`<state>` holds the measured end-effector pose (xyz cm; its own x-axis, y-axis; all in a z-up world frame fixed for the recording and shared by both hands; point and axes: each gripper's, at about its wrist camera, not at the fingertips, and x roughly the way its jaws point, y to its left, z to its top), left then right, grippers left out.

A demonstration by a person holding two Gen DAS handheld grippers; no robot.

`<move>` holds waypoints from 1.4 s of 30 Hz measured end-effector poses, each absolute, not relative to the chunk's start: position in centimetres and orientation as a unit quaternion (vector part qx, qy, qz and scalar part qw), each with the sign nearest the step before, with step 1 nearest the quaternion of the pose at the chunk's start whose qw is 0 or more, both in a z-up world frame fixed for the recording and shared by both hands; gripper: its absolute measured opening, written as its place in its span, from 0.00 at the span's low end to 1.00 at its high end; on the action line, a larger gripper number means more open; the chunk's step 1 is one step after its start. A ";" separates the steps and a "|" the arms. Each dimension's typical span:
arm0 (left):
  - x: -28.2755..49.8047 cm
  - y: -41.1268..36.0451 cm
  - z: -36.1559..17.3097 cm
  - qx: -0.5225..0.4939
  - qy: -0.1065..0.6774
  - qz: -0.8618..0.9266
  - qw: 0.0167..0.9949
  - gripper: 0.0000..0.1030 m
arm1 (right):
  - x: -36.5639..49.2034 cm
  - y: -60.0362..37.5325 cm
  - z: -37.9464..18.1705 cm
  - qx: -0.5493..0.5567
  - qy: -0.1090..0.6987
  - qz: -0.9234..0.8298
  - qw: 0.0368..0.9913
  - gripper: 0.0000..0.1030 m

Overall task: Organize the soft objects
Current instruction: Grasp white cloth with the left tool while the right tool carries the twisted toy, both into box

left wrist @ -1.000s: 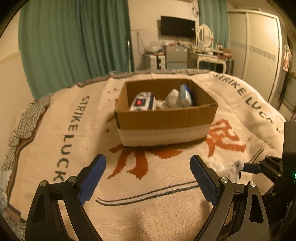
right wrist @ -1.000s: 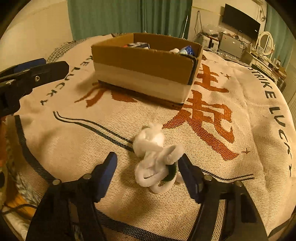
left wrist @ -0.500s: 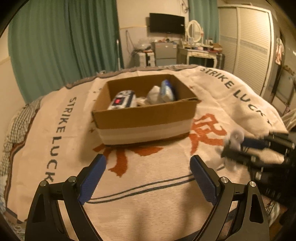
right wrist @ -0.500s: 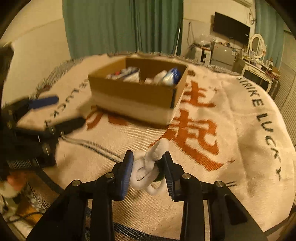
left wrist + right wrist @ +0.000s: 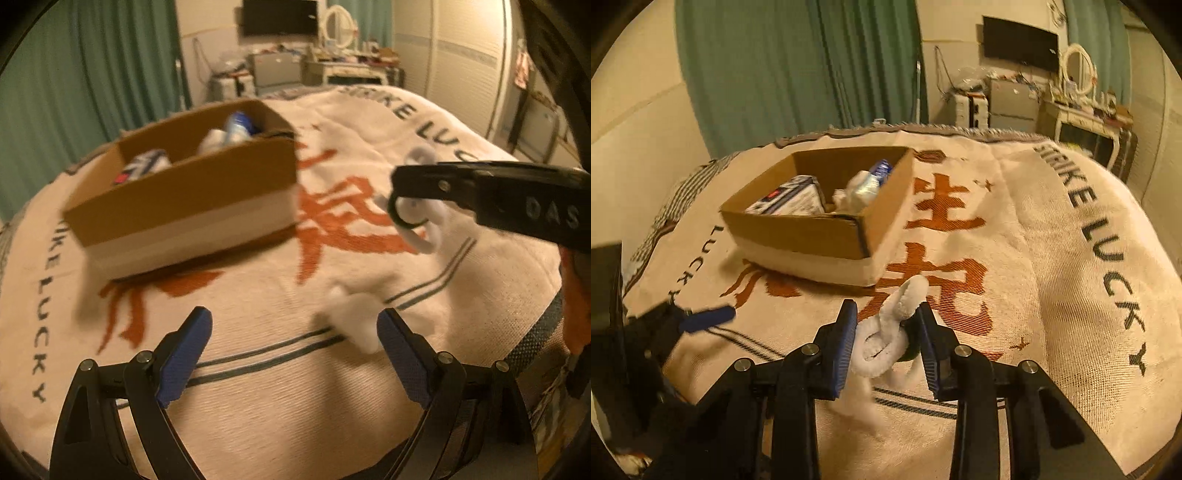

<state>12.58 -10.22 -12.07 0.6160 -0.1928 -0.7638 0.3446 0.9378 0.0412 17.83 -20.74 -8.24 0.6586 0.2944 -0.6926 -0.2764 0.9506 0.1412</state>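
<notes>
Cardboard box [image 5: 192,195] motion-blurred, contents unreadable. White fluffy toy [image 5: 886,332] partly hidden between right tongs [image 5: 888,341]; its lower end smeared.

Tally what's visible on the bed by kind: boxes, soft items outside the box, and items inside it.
Cardboard box: 1
White fluffy item clamped in the right gripper, outside the box: 1
Items in the box, as far as can be told: 3, namely a patterned pack, a white bundle and a blue-and-white packet
Total: 5
</notes>
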 end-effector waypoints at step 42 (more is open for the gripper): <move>13.2 -2.8 -3.3 0.069 0.318 -0.114 0.939 0.38 | 15.8 -15.9 -1.2 -0.023 0.330 0.139 0.933 0.31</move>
<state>13.21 -2.83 -3.33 0.7716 -0.1707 -0.6128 0.2584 0.9644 0.0567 15.81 -15.92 -1.19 0.7434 0.2448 -0.6224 -0.2754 0.9601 0.0487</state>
